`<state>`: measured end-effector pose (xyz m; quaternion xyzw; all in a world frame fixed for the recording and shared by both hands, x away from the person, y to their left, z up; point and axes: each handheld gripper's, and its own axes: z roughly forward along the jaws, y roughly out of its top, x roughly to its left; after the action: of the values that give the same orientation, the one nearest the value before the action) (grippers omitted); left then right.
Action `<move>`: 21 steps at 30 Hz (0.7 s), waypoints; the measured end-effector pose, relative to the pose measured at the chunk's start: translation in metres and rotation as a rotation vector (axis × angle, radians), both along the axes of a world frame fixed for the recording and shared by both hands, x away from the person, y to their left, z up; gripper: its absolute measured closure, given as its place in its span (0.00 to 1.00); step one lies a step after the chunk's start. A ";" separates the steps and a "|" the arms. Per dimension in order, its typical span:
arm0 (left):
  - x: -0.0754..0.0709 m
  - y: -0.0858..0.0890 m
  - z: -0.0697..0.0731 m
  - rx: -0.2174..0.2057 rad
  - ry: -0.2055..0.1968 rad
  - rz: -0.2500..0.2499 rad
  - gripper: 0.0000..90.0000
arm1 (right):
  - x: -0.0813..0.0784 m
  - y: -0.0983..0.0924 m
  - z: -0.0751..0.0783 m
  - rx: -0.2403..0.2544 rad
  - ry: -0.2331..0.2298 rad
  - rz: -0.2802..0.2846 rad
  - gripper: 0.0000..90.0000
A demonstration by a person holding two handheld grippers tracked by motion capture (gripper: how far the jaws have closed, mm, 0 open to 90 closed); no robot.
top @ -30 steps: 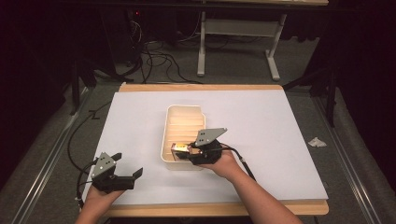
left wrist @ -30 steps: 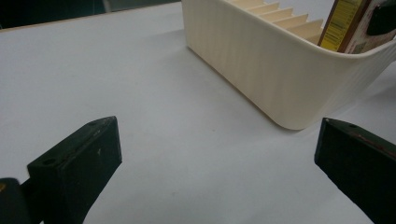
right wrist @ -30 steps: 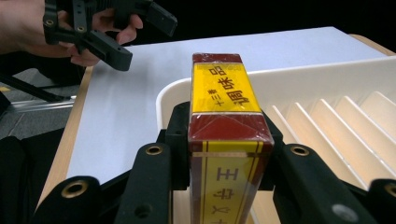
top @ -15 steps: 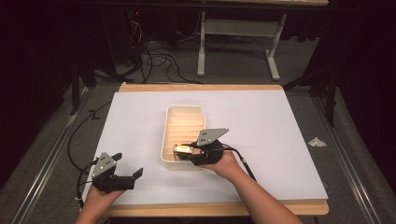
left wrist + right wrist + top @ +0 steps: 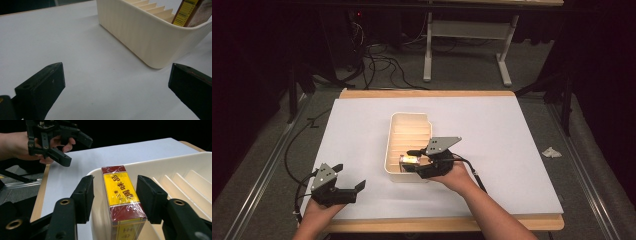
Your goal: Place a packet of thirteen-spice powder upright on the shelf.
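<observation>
A red and yellow box wrapped in clear film stands on edge in the near end of a cream ribbed tray. My right gripper straddles the box. Its jaws have just been opening, and there is now a gap between each pad and the box. From the high view, the right gripper sits over the tray's near end. My left gripper rests open and empty at the table's front left. Its own view shows its jaws wide apart, facing the tray wall and the box.
White paper covers the wooden table. The tray's far slots hold nothing. A crumpled scrap lies off the table's right side. Cables and desk legs stand on the dark floor behind.
The right gripper's jaws have spread apart from the box, which stays standing in the tray. Both hands have kept their places.
</observation>
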<state>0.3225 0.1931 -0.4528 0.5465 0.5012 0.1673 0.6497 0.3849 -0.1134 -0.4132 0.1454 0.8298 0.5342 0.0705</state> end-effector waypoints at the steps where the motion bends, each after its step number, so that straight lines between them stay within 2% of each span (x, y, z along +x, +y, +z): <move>1: 0.000 0.000 0.000 0.000 0.000 0.000 0.01 | 0.000 0.000 0.001 -0.001 -0.001 -0.002 0.52; 7: 0.000 -0.001 0.000 0.001 0.000 0.000 0.01 | -0.003 -0.004 0.007 0.017 -0.009 -0.013 0.44; 12: 0.001 0.000 -0.001 -0.001 0.004 0.002 0.01 | -0.006 -0.011 0.013 0.040 -0.010 -0.054 0.34; 17: 0.002 -0.001 -0.002 0.004 0.005 0.001 0.01 | -0.009 -0.021 0.018 0.042 -0.027 -0.092 0.30; 21: 0.003 -0.002 -0.003 0.010 0.006 -0.001 0.01 | -0.013 -0.042 0.021 0.040 -0.046 -0.175 0.22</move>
<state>0.3258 0.1911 -0.4554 0.5504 0.5022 0.1677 0.6455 0.3723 -0.1552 -0.3920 0.2064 0.8012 0.5457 0.1327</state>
